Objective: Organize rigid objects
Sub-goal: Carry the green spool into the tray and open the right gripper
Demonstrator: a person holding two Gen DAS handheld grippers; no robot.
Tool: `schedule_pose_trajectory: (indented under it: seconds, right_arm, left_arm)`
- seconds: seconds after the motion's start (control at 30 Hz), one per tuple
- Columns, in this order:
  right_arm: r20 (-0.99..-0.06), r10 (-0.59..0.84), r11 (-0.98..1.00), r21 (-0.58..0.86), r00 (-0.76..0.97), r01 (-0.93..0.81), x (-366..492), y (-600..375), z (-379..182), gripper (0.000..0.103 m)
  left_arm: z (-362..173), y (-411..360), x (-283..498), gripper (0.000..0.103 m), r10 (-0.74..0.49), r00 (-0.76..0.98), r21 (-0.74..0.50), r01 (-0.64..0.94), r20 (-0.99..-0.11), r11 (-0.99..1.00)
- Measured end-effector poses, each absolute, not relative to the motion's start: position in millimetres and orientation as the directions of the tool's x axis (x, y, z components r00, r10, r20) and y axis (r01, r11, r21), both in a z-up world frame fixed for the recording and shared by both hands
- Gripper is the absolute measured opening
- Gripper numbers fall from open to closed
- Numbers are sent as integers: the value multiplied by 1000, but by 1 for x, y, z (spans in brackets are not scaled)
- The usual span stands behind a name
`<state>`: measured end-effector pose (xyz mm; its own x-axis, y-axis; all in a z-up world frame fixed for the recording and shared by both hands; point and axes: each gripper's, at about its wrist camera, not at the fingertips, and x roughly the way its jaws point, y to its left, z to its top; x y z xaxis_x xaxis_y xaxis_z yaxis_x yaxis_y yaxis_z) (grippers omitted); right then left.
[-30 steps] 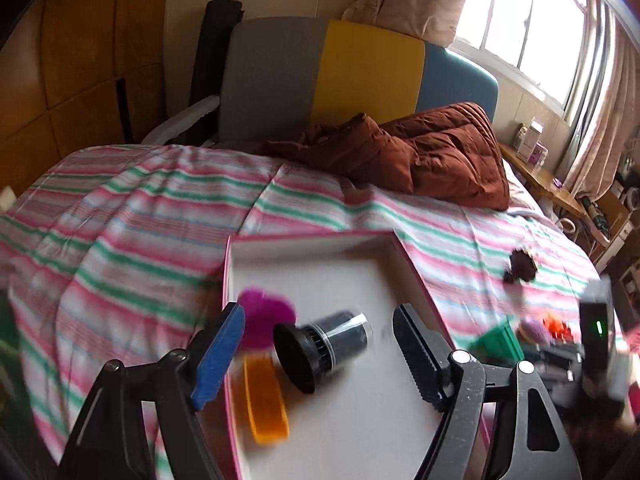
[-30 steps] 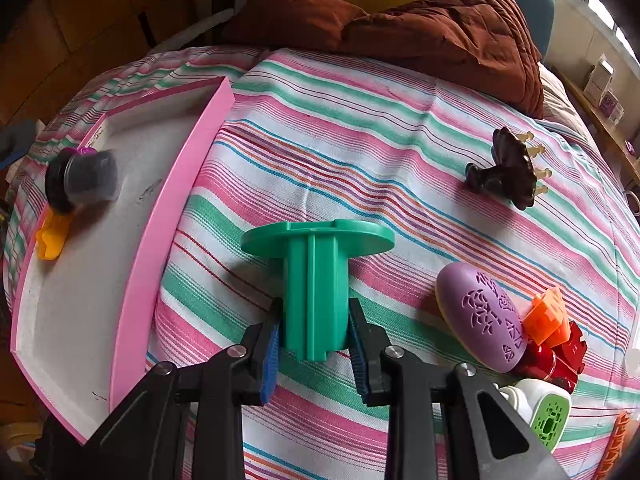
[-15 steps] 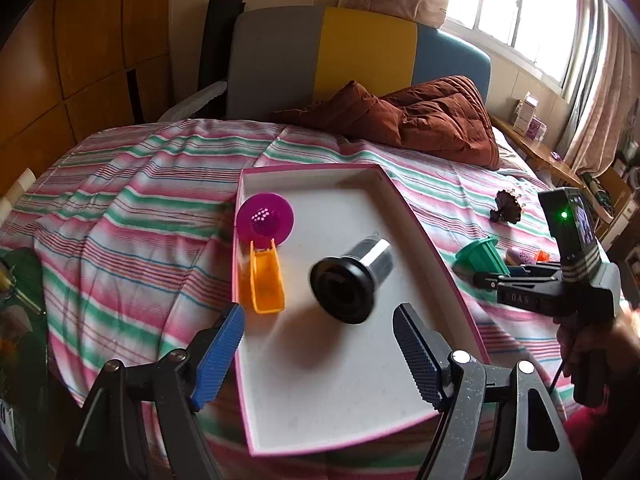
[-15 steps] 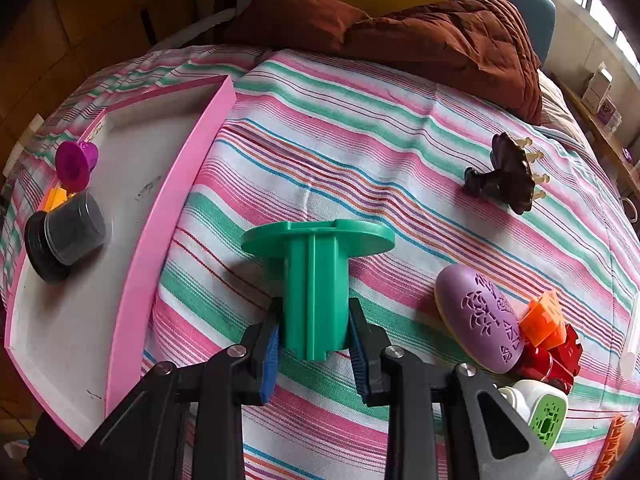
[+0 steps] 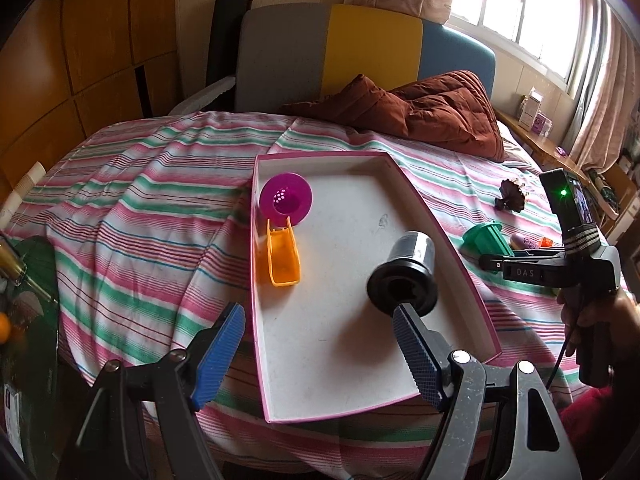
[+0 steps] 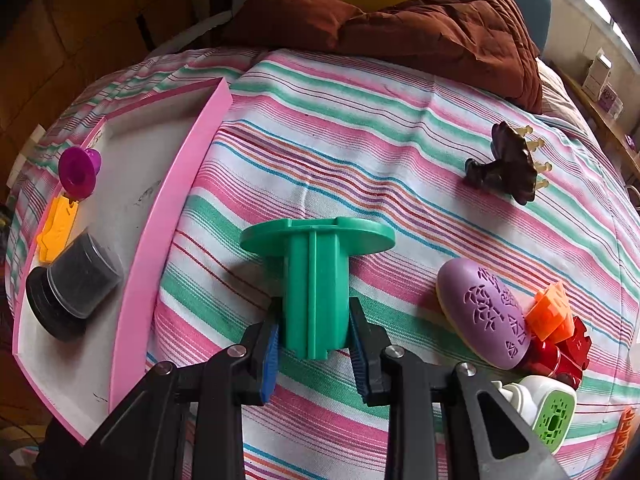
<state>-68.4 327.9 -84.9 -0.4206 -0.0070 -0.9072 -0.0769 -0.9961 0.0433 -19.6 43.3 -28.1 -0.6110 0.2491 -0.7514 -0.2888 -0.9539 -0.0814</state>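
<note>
So the right gripper [image 6: 314, 336] is clamped on a green plastic spool-shaped piece with a round flange [image 6: 316, 280], blue pads pressed against both sides of its ribbed stem, flange end pointing away from the camera. It sits low over the pink, green and white striped bedspread [image 6: 360, 128]; can't really tell from this angle if the piece is touching the fabric or just above it.

The left gripper [image 5: 320, 354] has its jaws wide apart with nothing between them, hanging over the near end of the shallow pink-rimmed white tray [image 5: 452, 248] that lies on the bed. Inside the tray: a black cylinder with a wide black base [image 5: 404, 276] lying on its side right in front of the right-hand fingertip, an orange plastic scoop-like trough [image 5: 283, 258] near the left wall, and a magenta plastic funnel-shaped cup [image 5: 285, 199] just beyond it, touching or nearly touching the orange one.

Still out on the bedspread, to the right of the green piece: a purple egg-shaped thing with cut-out patterns [image 6: 486, 314], a small orange block [image 6: 550, 314] on a red toy [image 6: 568, 350], a white and green gadget [image 6: 548, 408], and farther back a dark brown claw hair clip [image 6: 508, 164]. A rust-brown quilted blanket [image 6: 420, 20] is bunched up at the far end of the bed.
</note>
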Motion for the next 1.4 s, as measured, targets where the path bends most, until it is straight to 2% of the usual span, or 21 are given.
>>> schedule_pose_trajectory:
  seconds: [0.77,1.4]
  right_arm:
    - [-893,52,-998,-34,-447,-47,-60,317,-85,29]
    - [-892,93,-989,-34,-442,-141,-60,312,-80,29]
  left_arm:
    - [-35,37,-22,77,235,-601,-89,-262,-764,-961]
    - [-36,11,-21,77,236,-610,-120,-226,-756,-967]
